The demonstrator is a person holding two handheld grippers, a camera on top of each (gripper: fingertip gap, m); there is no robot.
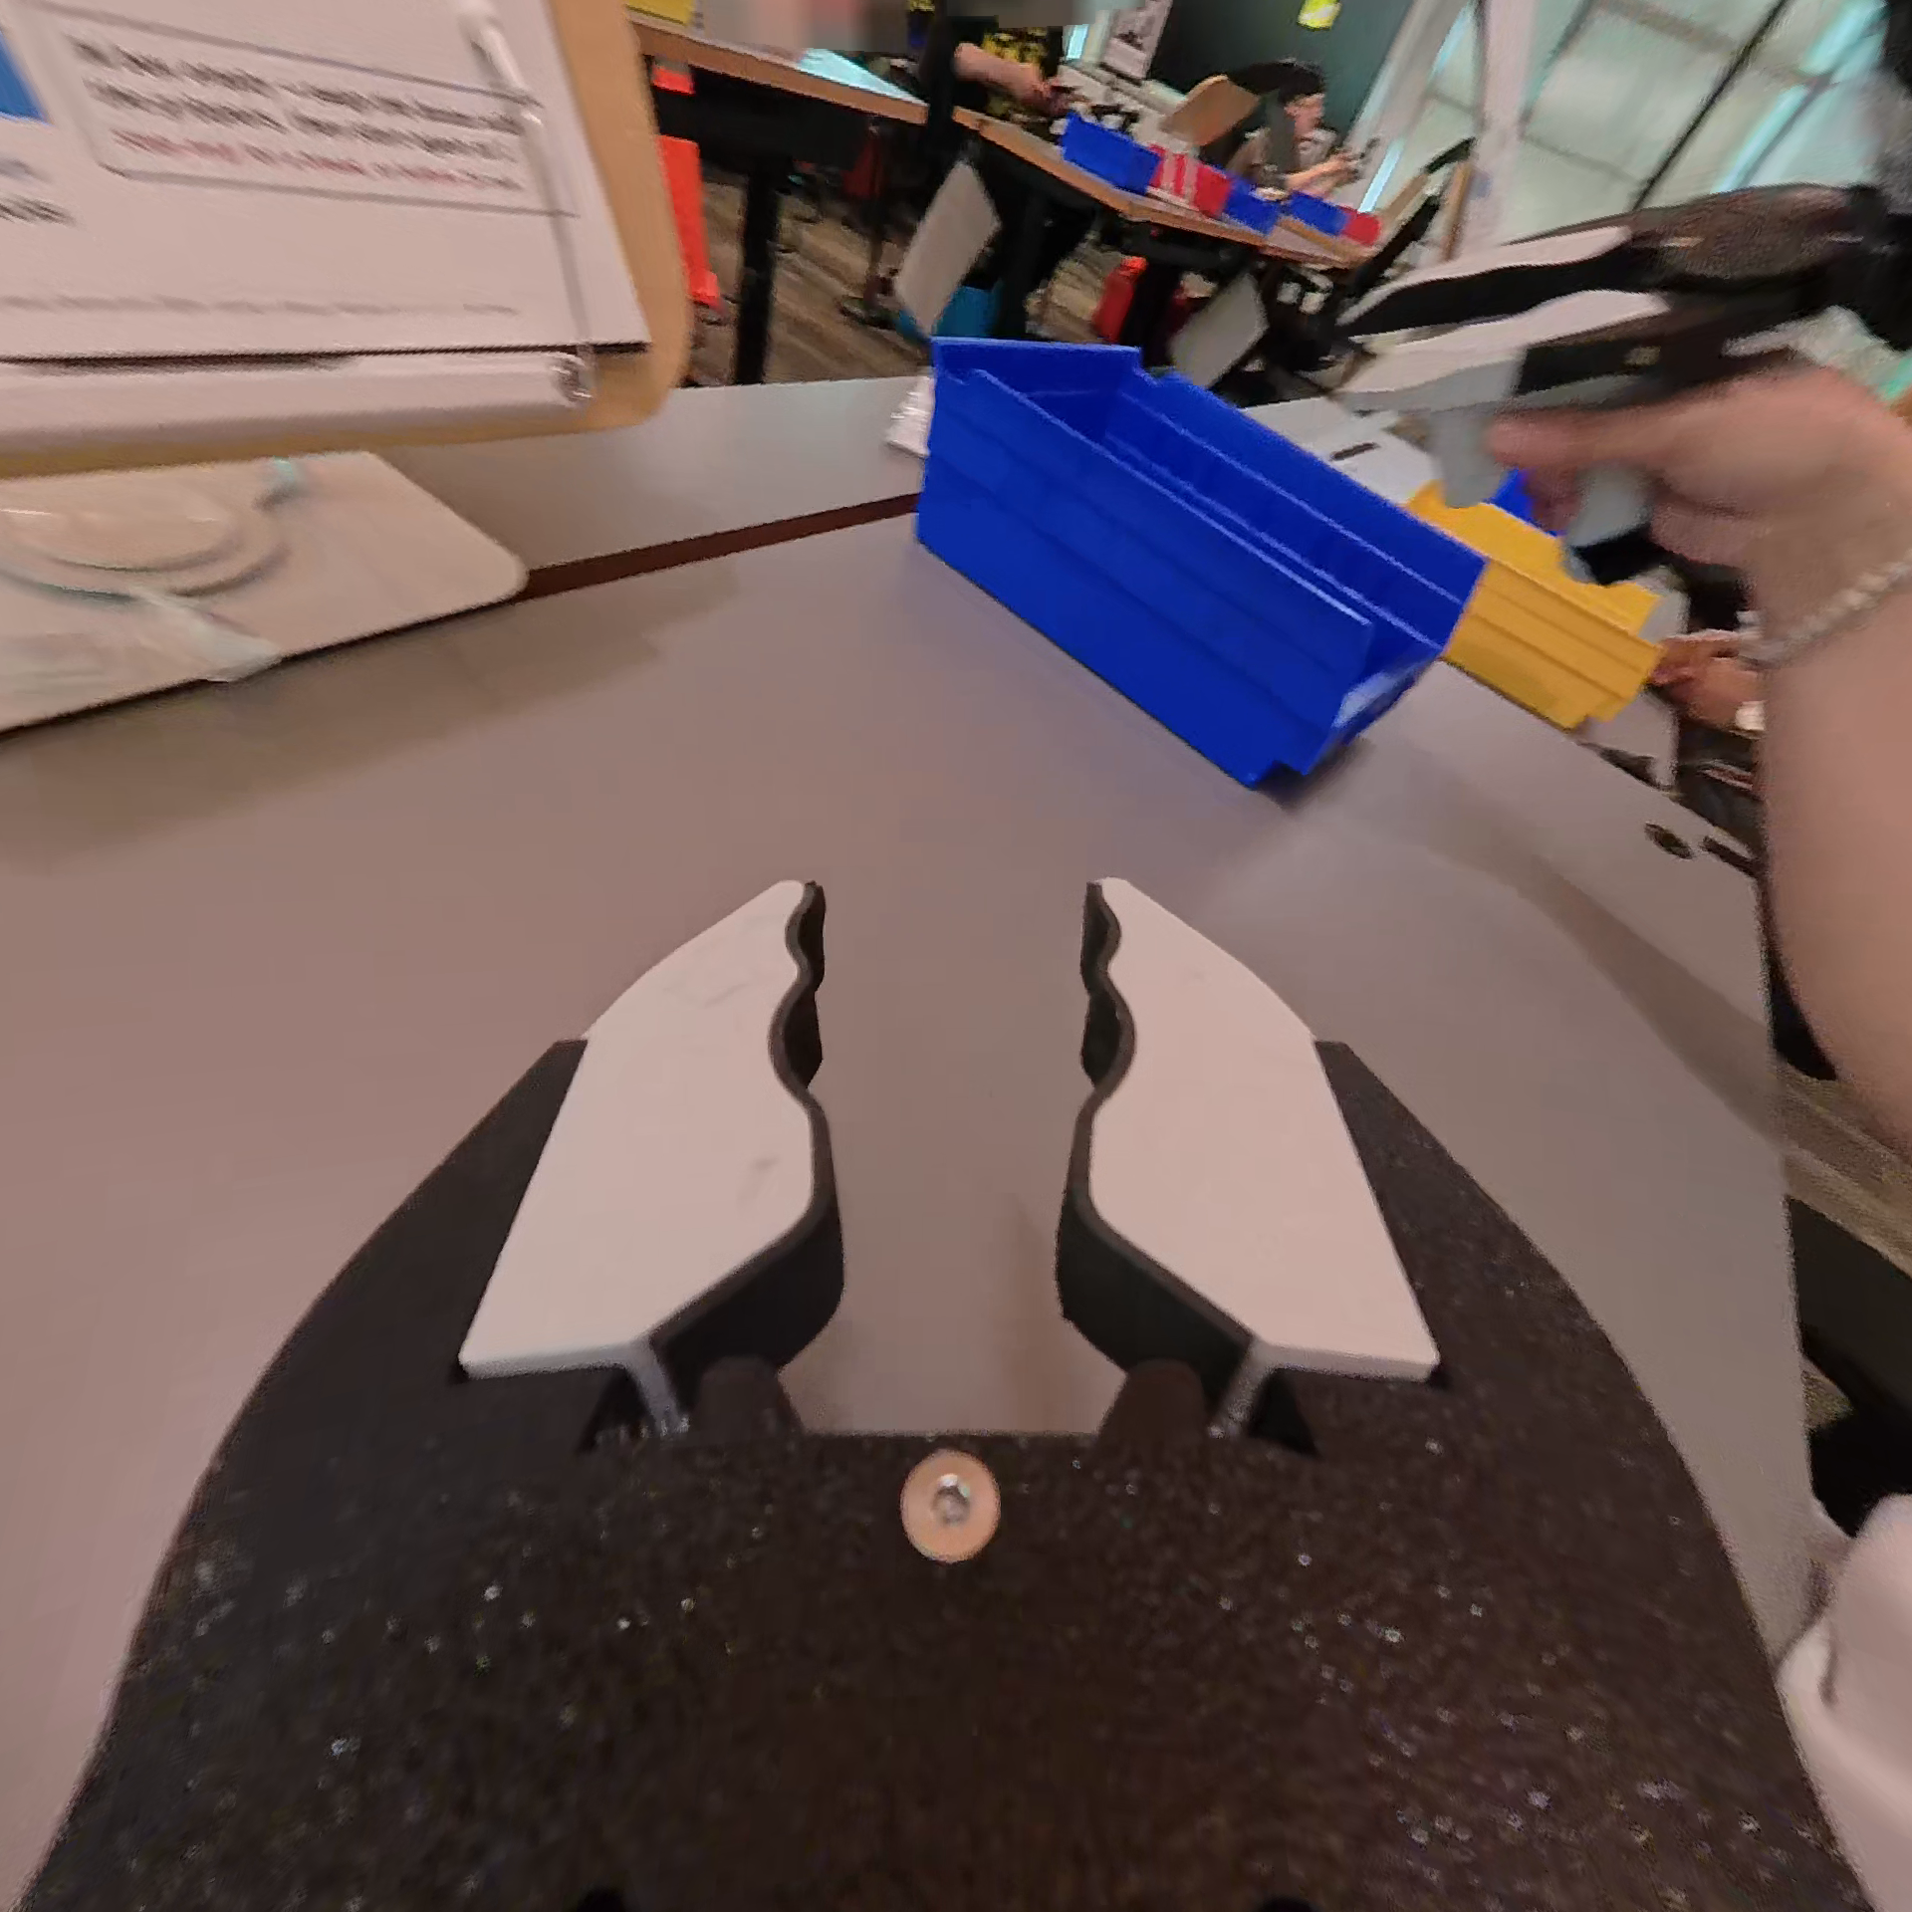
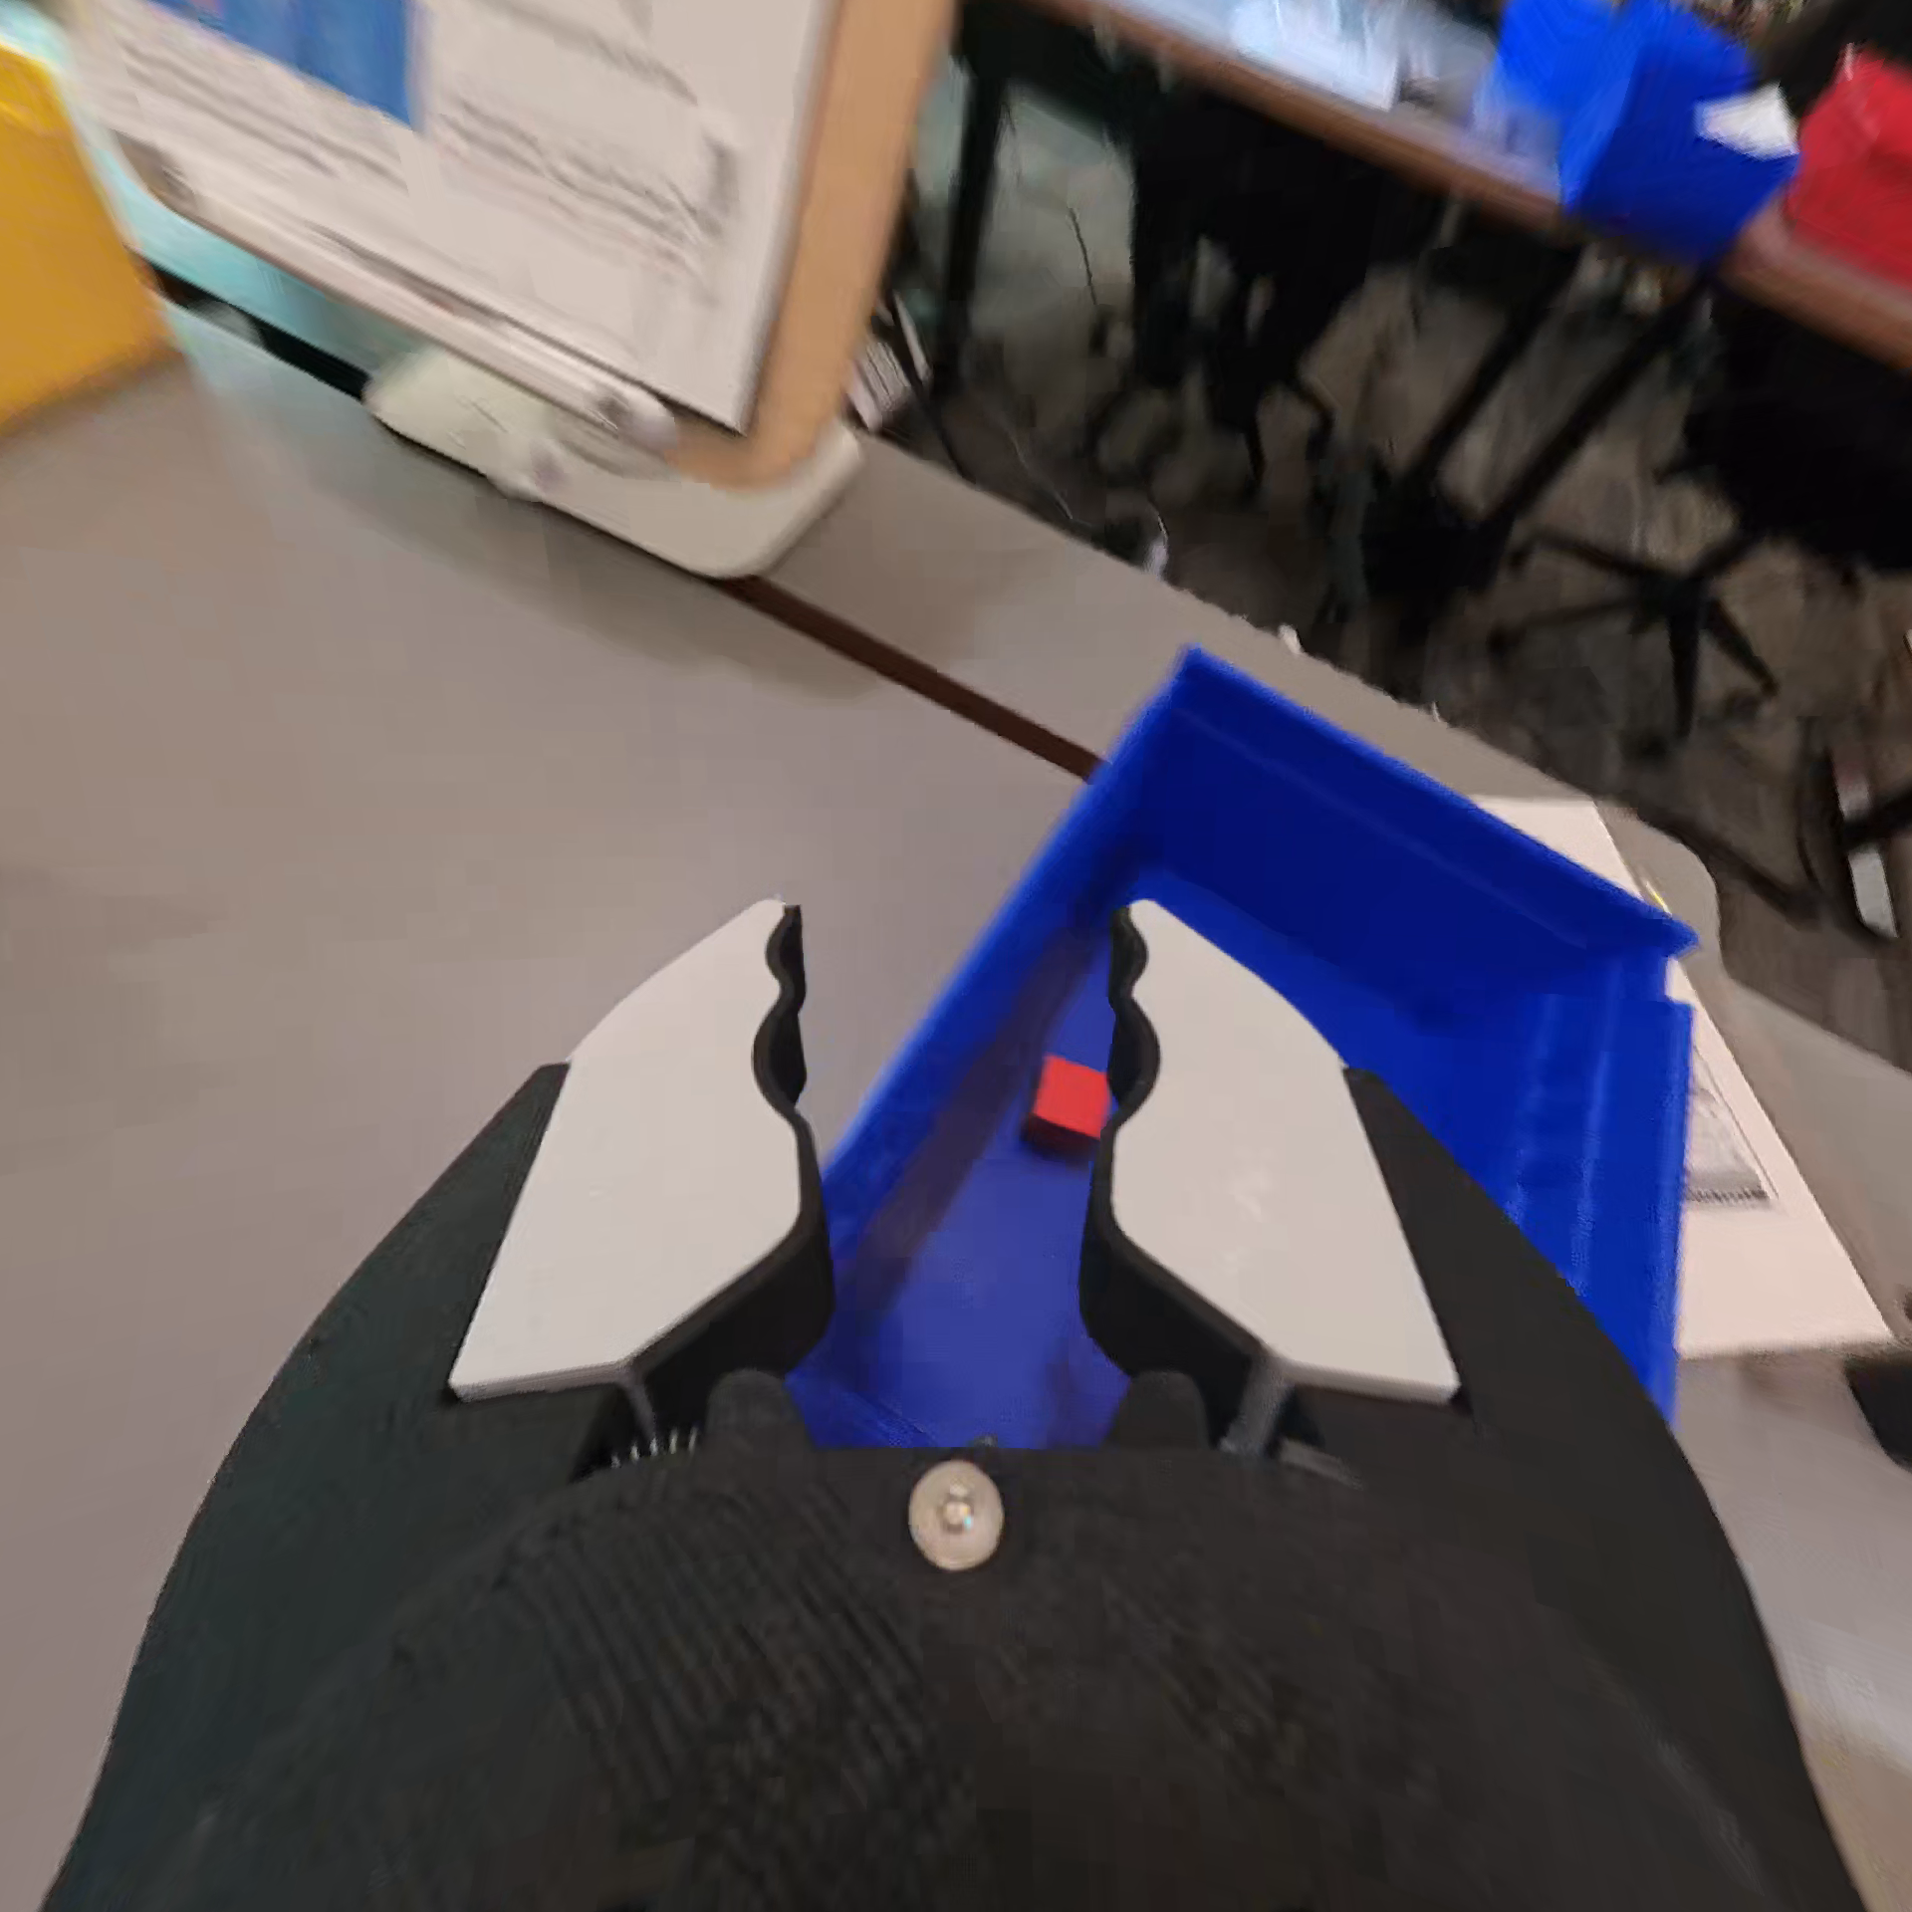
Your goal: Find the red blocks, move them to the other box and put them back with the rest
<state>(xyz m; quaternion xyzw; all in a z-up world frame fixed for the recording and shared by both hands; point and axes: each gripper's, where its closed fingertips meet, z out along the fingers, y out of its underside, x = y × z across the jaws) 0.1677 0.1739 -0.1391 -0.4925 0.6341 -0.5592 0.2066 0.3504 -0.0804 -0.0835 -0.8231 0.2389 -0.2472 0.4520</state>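
Observation:
My right gripper is open and hovers over the blue box. A small red block lies inside the box, seen between my fingers close to the right one; the left finger stands well clear of it, so nothing is held. My left gripper is open and empty above the bare grey table. The left wrist view shows the blue box farther off, with the right gripper above its far end. A yellow box stands just behind the blue one.
A tilted board with papers on a white base stands at the table's back left, also in the right wrist view. A sheet of paper lies beside the blue box. A hand holds the right gripper. Other tables with bins stand behind.

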